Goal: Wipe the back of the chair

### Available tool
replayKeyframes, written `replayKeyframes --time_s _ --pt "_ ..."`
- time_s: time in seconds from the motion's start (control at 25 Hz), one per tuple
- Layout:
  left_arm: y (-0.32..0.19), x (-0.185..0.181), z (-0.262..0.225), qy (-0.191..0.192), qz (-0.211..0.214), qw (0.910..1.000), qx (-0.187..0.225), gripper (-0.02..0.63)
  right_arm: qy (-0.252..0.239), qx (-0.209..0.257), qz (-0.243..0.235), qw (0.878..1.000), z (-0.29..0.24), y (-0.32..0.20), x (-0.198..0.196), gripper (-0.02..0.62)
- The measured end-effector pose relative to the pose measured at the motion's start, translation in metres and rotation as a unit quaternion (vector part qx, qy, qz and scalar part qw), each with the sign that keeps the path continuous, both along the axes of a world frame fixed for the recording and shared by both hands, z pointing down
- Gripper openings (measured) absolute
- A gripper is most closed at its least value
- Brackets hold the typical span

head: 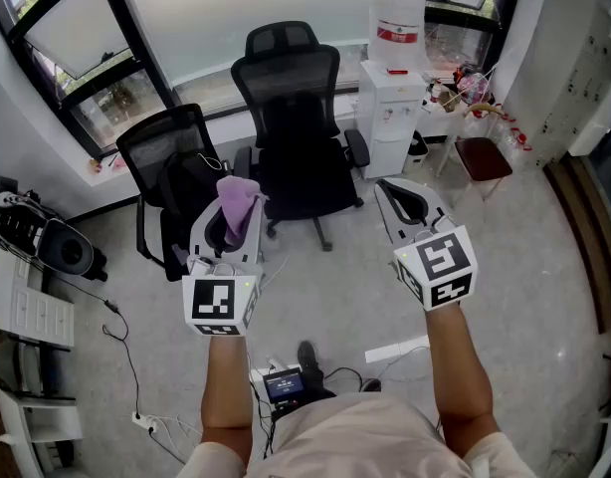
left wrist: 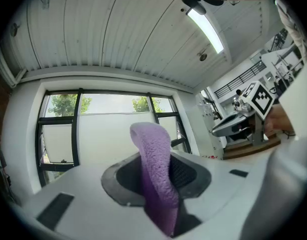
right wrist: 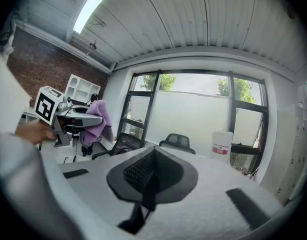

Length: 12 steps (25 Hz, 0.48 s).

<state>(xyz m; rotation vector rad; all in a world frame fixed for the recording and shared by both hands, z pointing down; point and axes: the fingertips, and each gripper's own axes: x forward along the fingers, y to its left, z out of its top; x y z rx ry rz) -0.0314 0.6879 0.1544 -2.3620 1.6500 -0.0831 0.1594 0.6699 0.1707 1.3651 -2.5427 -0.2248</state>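
Here, nearest to me, my left hand-held gripper (head: 226,229) is clenched on a purple cloth (head: 239,203). The cloth stands up out of the jaws and flops over at its tip. My right hand-held gripper (head: 413,205) is clenched too, jaws pressed together with nothing between them. Both hang over the floor (head: 544,297), well apart from any chair.

The cloth looks like soft, light, limp terry, pinched near one end. I judge the loose end will drag and fold against a surface, so only a flat, pressed stroke will make it wipe.

Beyond the grippers stand two black office chairs: a low mesh-backed chair (head: 164,167) to the left and a taller chair with a headrest (head: 291,98) further off. The task does not say which one is meant. Either back is probably springy mesh in a stiff frame, and the taller chair stands on castors, so I expect it to roll or swivel under pressure. The frame's top edge or an armrest seems the place for my free gripper to steady it.

Farthest off, by the windows, a water jug (head: 398,23) sits on a white dispenser (head: 390,108). I cannot tell how full it is.
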Motion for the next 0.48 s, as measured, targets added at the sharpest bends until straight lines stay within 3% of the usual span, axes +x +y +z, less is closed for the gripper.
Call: replayKeyframes --time_s 0.48 --pt "-0.046 -0.006 0.016 0.000 0.005 1.0000 -0.006 0.118 -0.002 -0.007 0.007 1.000 0.016 -0.044 -0.005 -0.009"
